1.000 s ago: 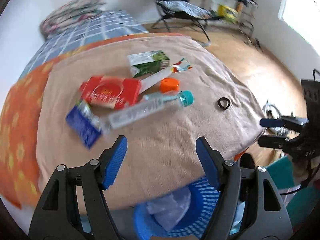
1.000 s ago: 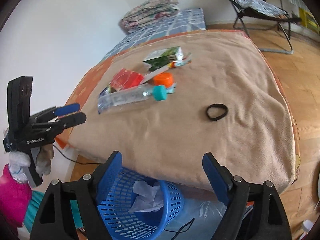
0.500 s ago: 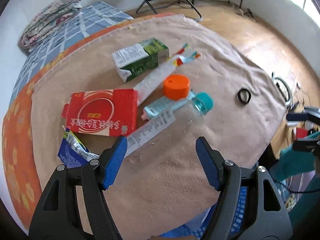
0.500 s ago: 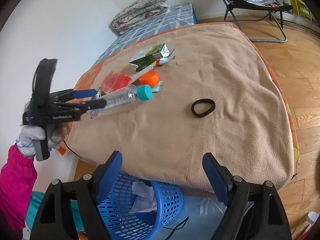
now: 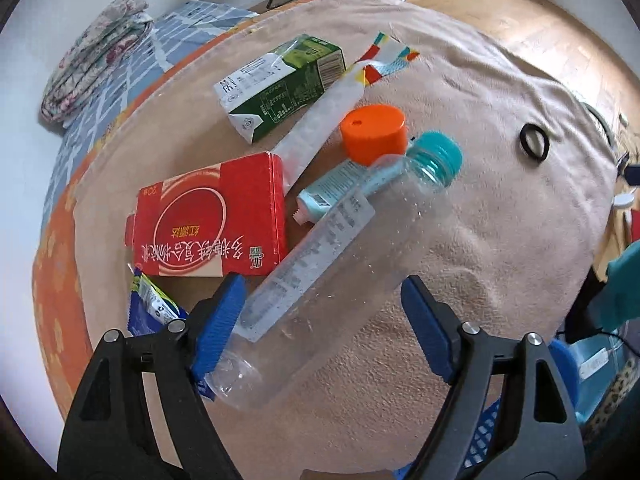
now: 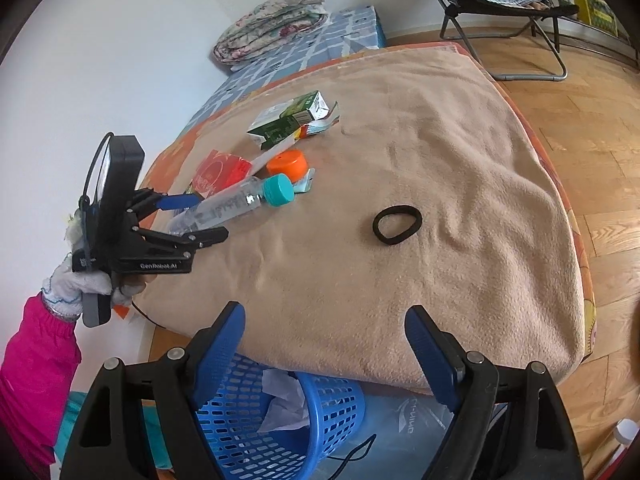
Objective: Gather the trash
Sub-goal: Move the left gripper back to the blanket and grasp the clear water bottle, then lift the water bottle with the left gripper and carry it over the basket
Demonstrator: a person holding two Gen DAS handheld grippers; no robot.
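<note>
Covering the bed (image 6: 460,184), tan blanket (image 6: 400,280); wooden floor (image 6: 592,128) beyond.

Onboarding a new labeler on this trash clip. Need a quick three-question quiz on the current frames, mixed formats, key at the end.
1. Multiple choice: which item lies between the pads of the left claw? A) red box B) clear bottle C) green carton
2. True or false: the black hair tie lies on the blanket apart from the pile of trash.
3. Short answer: where is the blue basket relative to the bed, and what is in it?

Key:
1. B, the clear bottle; the jaws are opening and the right pad stands clear of it.
2. True.
3. On the floor at the near edge of the bed; crumpled white paper.
</note>
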